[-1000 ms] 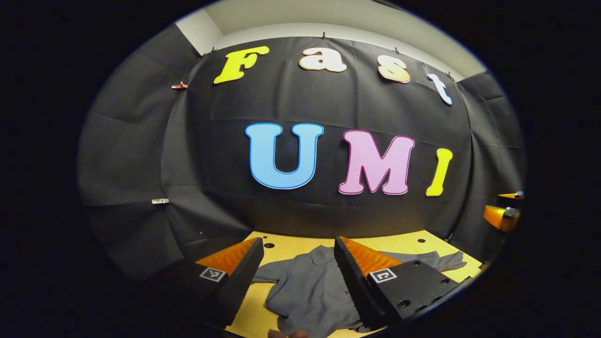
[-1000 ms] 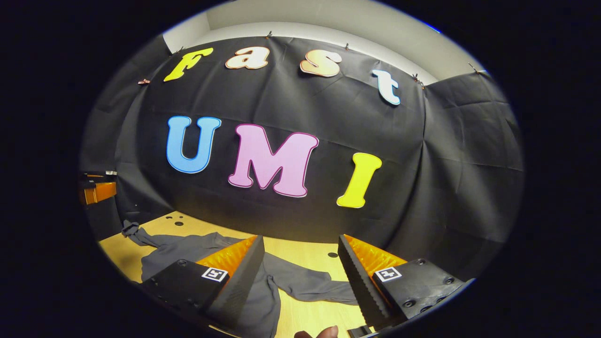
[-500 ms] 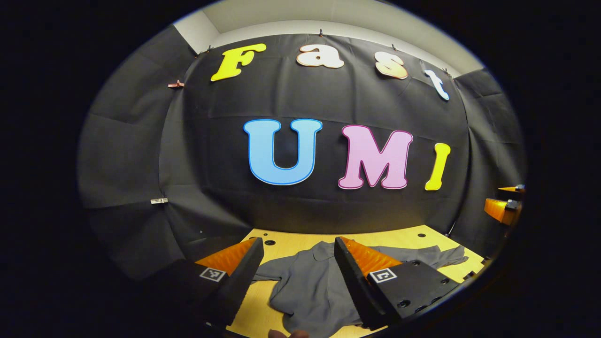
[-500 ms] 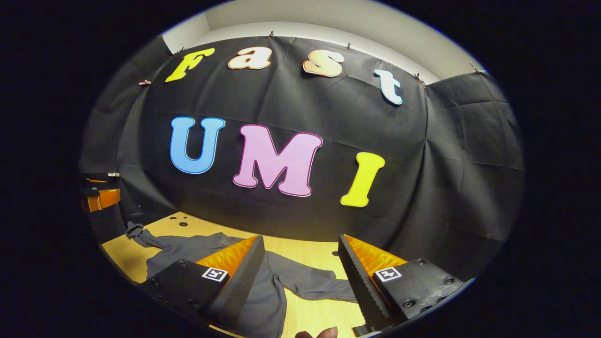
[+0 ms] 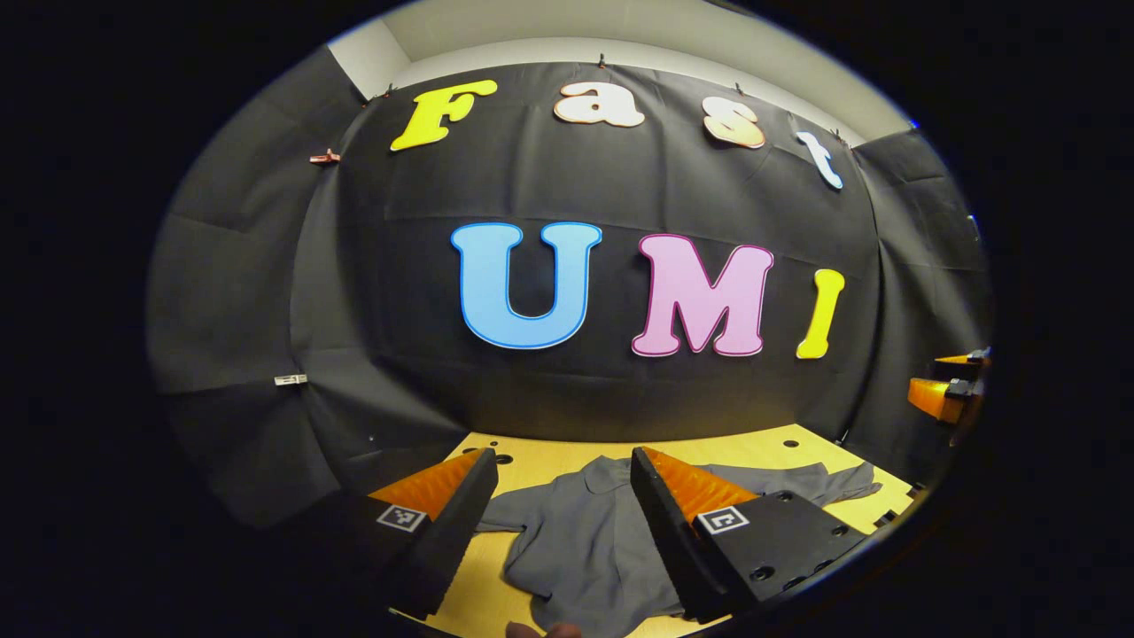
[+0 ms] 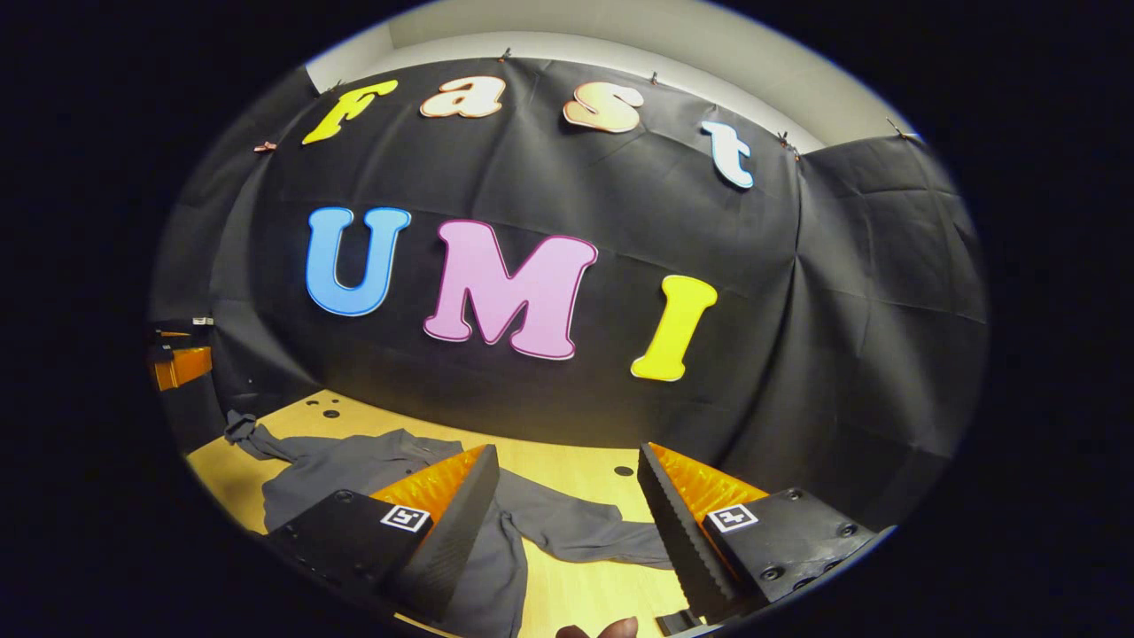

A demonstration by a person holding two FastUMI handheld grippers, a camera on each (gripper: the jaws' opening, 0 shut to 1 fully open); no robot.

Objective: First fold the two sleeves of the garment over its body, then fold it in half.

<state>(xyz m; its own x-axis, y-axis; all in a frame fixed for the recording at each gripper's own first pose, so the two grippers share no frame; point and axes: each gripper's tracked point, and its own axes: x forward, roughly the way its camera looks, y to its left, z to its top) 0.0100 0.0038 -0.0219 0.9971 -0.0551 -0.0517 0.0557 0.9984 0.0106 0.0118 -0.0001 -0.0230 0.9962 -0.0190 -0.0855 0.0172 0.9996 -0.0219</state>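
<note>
Not much has changed, both grippers, left (image 5: 560, 496) and right (image 6: 567, 496), have only drifted a touch above the shirt (image 5: 585, 540), still spread wide and holding nothing, while it lies flat on the table (image 5: 762, 452), sleeves unfolded.

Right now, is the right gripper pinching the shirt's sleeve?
No, the right gripper is open above the table, and the grey shirt's sleeve lies flat below it.

Left tool (image 5: 560, 496), right tool (image 6: 565, 492): black bodies, screws, square coded tags.
</note>
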